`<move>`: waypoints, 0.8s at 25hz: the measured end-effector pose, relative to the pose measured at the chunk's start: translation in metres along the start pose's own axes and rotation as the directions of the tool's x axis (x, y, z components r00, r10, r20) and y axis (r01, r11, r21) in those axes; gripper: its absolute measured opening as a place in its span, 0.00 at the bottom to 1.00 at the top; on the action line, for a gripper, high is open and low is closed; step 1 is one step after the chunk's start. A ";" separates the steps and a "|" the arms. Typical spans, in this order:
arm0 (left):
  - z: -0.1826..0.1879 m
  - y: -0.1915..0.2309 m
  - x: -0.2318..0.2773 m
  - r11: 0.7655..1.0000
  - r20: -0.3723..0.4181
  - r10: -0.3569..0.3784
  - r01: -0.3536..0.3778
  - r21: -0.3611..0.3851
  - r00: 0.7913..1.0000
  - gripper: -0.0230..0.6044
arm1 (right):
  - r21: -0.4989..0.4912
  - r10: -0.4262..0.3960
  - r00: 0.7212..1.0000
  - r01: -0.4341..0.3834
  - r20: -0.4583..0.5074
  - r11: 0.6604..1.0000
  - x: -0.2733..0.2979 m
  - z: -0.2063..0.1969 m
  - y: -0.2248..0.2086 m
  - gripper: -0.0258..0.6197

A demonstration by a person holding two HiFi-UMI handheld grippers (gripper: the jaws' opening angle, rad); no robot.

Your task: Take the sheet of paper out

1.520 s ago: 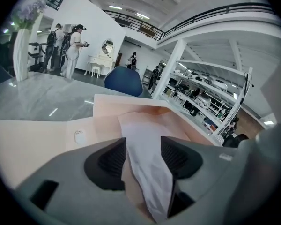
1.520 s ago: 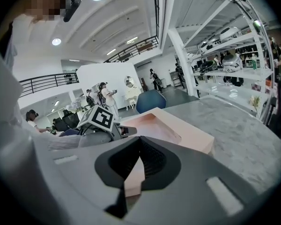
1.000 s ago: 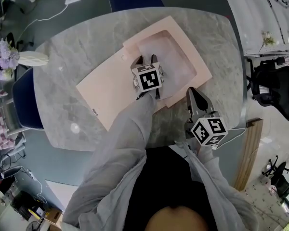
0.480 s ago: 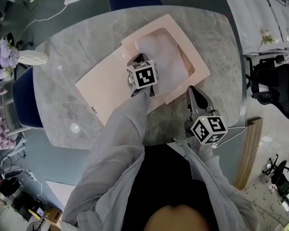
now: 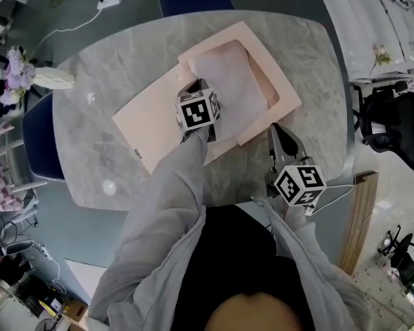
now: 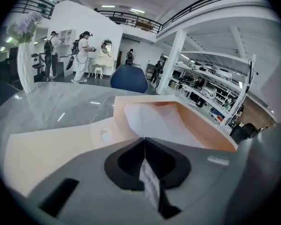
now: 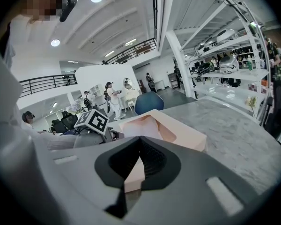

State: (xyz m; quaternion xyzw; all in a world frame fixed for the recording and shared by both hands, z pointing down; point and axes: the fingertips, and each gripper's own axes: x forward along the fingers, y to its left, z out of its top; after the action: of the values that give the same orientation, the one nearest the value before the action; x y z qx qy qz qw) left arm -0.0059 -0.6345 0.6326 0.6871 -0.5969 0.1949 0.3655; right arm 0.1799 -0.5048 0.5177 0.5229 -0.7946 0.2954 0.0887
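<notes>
On the grey marble table [image 5: 103, 109], the pink box [image 5: 284, 81] lies open with the sheet of paper [image 5: 228, 81] mostly inside its tray. The left gripper [image 5: 195, 88] has its jaws pinched together on the sheet's near edge. The right gripper [image 5: 276, 135] is clamped on the box's near rim, pinning it. From where I stand, tearing is the worry. The thin sheet is held at one small spot, so a quick pull could rip it or let it slip free. If the right hold gives, the box may drag along.
</notes>
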 end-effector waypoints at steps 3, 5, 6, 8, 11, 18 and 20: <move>0.000 0.001 -0.011 1.000 0.007 -0.004 0.004 -0.006 1.000 0.04 | -0.003 0.007 1.000 -0.007 0.008 1.000 -0.005 0.000 0.004 0.05; -0.002 0.002 -0.018 1.000 0.009 -0.007 0.007 -0.009 1.000 0.04 | -0.008 0.008 1.000 -0.008 0.008 1.000 -0.009 -0.001 0.007 0.05; -0.004 0.003 -0.021 1.000 0.009 -0.008 0.008 -0.011 1.000 0.04 | -0.012 0.009 1.000 -0.009 0.008 1.000 -0.011 -0.002 0.009 0.05; -0.008 0.007 -0.029 1.000 0.010 -0.007 0.007 -0.017 1.000 0.04 | -0.019 0.011 1.000 -0.011 0.007 1.000 -0.015 -0.004 0.012 0.05; -0.012 0.014 -0.042 1.000 0.020 0.000 0.000 -0.026 1.000 0.04 | -0.023 0.012 1.000 -0.012 0.011 1.000 -0.021 -0.006 0.016 0.05; -0.025 0.035 -0.073 0.998 0.055 0.025 -0.022 -0.055 0.998 0.04 | -0.024 0.014 0.999 -0.013 0.037 1.000 -0.042 -0.014 0.027 0.05; -0.029 0.038 -0.083 0.998 0.067 0.029 -0.025 -0.056 0.997 0.04 | -0.025 0.016 0.999 -0.015 0.038 1.000 -0.049 -0.019 0.030 0.05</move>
State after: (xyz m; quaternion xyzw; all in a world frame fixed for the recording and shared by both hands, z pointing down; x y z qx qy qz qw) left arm -0.0553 -0.5578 0.6035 0.6747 -0.6235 0.1598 0.3612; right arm 0.1717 -0.4479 0.4999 0.5212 -0.8038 0.2761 0.0775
